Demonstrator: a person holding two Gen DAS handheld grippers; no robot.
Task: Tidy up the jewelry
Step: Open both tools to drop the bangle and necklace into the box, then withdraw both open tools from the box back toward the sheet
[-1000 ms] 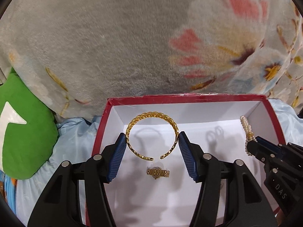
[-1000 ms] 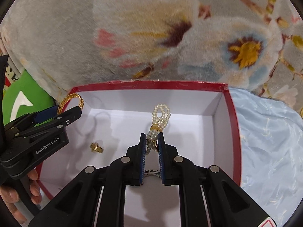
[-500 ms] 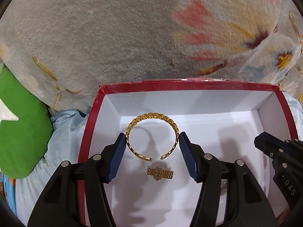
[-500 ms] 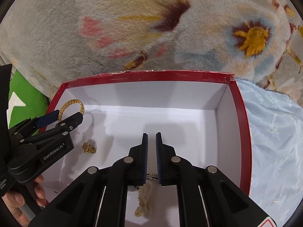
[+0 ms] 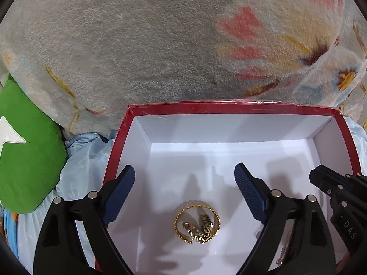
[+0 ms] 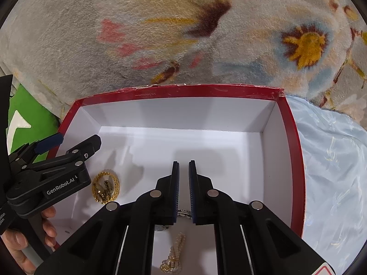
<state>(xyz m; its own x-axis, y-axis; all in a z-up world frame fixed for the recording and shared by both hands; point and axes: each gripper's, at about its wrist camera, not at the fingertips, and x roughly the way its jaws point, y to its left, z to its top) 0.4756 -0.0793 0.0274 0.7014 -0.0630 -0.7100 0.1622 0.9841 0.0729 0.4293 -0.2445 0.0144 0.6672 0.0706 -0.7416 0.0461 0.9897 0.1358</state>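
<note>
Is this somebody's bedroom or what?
Probably a bedroom, on a bed: a fluffy flowered blanket, a pale blue satin sheet and a green pillow surround the red jewelry box.

Red box (image 5: 229,108), white inside; gold bangle (image 5: 197,222).

Box (image 5: 231,108): glossy red card rim, matt white inside. Bangle (image 5: 197,222): shiny gold-coloured metal, textured. Pearl bracelet (image 6: 175,255): lustrous beads. Blanket (image 5: 142,45): fuzzy flowered fleece. Sheet (image 6: 332,174): pale blue satin-like cloth. Gripper pads (image 5: 119,194): ribbed blue.
</note>
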